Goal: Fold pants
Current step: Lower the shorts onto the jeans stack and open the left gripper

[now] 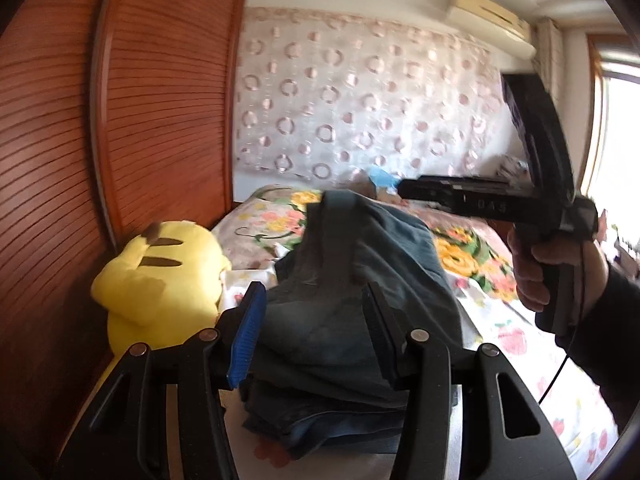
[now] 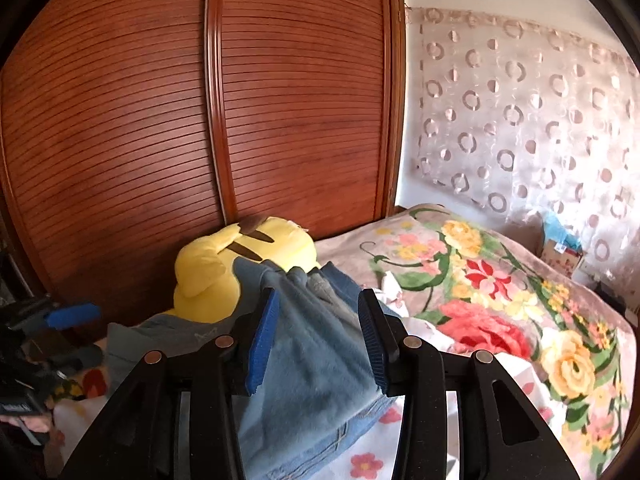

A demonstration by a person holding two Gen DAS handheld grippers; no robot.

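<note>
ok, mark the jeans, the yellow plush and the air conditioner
jeans (image 1: pixel 352 312), left wrist view, top of the folded stack
yellow plush (image 2: pixel 208 280), right wrist view, its yellow body
air conditioner (image 1: pixel 488 20), left wrist view, front panel

Plush (image 1: pixel 160 276) + wardrobe (image 1: pixel 120 120) blocking left; bed (image 2: pixel 500 280) free right.

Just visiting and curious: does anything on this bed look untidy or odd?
The folded pants look uneven: their top end stands up bunched instead of lying flat. A yellow plush toy lies slumped against the wooden wardrobe.
</note>
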